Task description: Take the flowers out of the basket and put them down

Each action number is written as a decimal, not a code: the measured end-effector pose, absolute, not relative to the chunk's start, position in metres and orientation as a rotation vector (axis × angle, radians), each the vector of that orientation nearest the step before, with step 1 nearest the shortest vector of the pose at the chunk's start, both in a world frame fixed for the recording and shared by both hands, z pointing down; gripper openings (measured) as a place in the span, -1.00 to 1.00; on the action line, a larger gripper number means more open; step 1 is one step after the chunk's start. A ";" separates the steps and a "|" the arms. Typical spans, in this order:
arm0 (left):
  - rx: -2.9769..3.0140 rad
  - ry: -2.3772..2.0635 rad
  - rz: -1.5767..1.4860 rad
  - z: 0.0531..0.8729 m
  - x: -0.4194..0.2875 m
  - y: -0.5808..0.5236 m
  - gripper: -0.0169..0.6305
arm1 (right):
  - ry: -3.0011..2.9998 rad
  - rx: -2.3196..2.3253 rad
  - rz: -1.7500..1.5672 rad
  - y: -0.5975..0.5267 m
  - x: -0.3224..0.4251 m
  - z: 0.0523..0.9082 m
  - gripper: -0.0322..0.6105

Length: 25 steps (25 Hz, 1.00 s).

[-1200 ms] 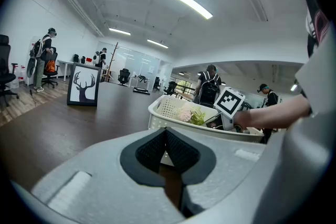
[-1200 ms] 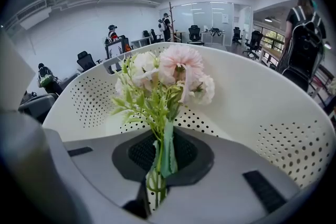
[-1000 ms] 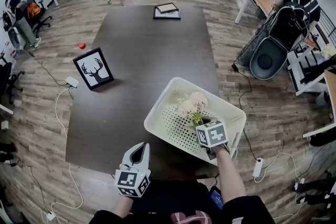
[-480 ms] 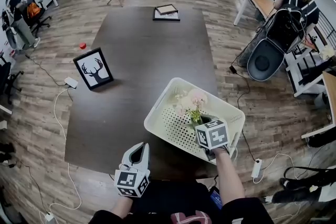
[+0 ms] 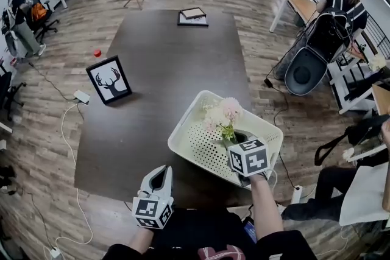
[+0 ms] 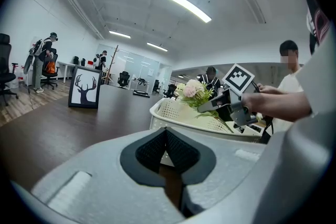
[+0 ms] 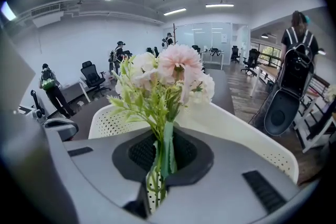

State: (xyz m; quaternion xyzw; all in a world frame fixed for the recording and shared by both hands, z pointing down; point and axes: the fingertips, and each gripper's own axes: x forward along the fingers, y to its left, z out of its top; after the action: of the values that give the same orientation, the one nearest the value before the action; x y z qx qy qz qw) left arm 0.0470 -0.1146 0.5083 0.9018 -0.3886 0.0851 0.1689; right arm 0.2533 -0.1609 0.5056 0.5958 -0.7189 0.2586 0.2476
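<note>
A bunch of pale pink and white flowers (image 5: 223, 115) with green stems stands up out of the white perforated basket (image 5: 201, 152) near the table's front right. My right gripper (image 5: 234, 140) is shut on the stems, and the blooms (image 7: 173, 68) rise straight ahead between its jaws. The flowers (image 6: 195, 91) also show in the left gripper view, above the basket (image 6: 173, 113). My left gripper (image 5: 159, 178) hovers at the table's front edge, left of the basket, with its jaws together and nothing between them.
A framed deer picture (image 5: 109, 79) stands at the dark table's (image 5: 164, 64) left edge. Another frame (image 5: 193, 15) lies at the far end. Cables and a power strip (image 5: 298, 193) lie on the wooden floor. People and office chairs are around the room.
My right gripper has risen with the flowers, so the blooms now stand higher above the basket. The left gripper has kept still.
</note>
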 end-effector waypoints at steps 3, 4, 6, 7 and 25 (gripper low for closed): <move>2.565 -1.105 0.237 0.507 0.046 -0.113 -0.92 | -1.981 1.649 0.664 -0.162 0.252 0.491 -0.78; 2.566 -1.105 0.234 0.507 0.045 -0.113 -0.92 | -1.987 1.656 0.653 -0.163 0.251 0.487 -0.78; 2.567 -1.105 0.231 0.506 0.044 -0.113 -0.92 | -1.995 1.664 0.633 -0.163 0.249 0.481 -0.78; 2.568 -1.104 0.230 0.506 0.044 -0.113 -0.92 | -2.000 1.667 0.624 -0.163 0.248 0.478 -0.78; 2.570 -1.114 0.201 0.502 0.023 -0.108 -0.92 | -2.056 1.705 0.510 -0.163 0.222 0.432 -0.79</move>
State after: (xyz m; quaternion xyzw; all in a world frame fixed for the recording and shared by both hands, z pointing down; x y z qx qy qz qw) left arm 0.0232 -0.1085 0.5020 0.9025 -0.3912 0.0705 0.1656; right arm 0.2216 -0.1626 0.4325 0.6130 -0.7393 0.1835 0.2098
